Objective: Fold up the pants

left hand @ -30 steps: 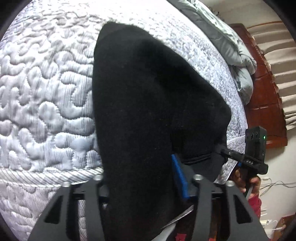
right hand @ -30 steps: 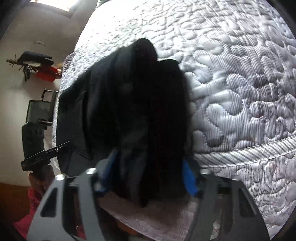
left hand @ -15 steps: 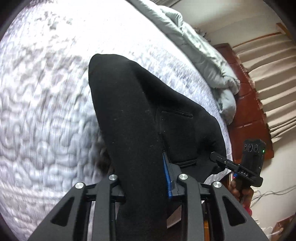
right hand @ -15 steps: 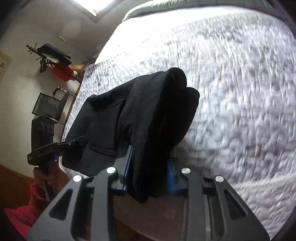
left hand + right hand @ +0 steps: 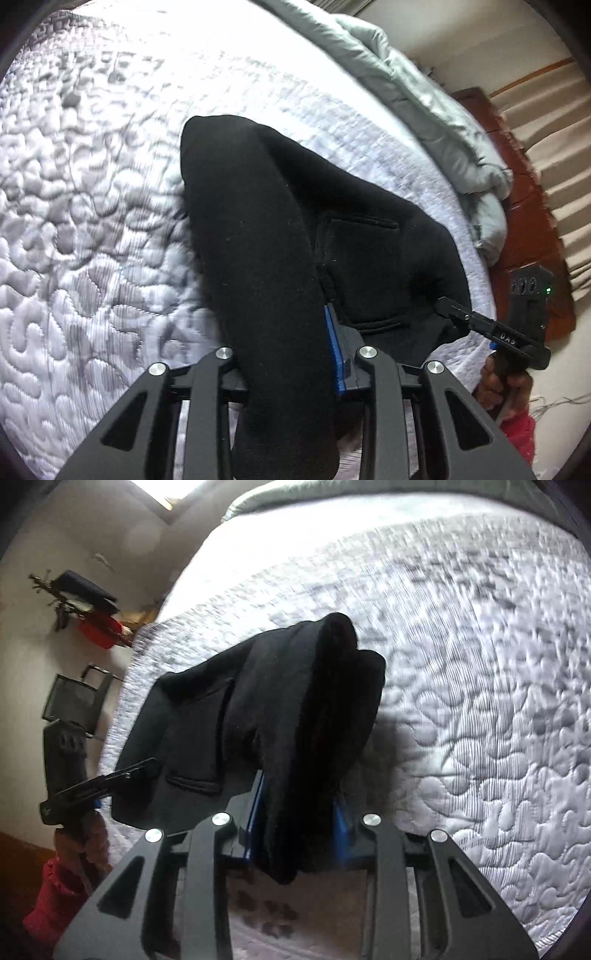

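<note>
While both grippers, left [image 5: 286,365] and right [image 5: 297,834], pinch the pants [image 5: 295,240], the cloth stretches ahead toward the bed's [image 5: 92,184] middle.

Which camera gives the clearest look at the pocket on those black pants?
The left wrist view: the pocket on the pants faces it, both seams visible. In the right wrist view the pocket appears slanted and partly folded.

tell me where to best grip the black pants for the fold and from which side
Grip the black pants at the bunched end edges, coming in from the near edge of the mattress. The left gripper and right gripper each clamp a thick roll there, so the cloth hangs evenly between them.
</note>
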The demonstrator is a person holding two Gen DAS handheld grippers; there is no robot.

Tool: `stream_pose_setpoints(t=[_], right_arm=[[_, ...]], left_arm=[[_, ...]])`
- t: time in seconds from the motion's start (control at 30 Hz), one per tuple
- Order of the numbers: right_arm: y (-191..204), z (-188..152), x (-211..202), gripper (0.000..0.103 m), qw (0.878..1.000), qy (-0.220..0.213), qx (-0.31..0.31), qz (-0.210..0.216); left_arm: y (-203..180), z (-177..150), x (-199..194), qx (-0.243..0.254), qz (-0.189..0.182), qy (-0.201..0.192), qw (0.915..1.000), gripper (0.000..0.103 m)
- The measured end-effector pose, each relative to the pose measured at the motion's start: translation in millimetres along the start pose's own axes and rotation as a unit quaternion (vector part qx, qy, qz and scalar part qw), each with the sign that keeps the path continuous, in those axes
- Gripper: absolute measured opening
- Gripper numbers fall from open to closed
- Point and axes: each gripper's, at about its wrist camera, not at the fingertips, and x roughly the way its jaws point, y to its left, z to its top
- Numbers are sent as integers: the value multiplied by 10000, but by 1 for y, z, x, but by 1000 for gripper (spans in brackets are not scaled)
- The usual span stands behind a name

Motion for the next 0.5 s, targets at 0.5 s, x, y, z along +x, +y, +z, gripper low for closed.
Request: stream_pose_setpoints(t=[0.5], right_arm=[[-47,-44,7,72,9973,-247,563,408]], left_arm=[[44,-39,-21,429,481,-161,9978,70]])
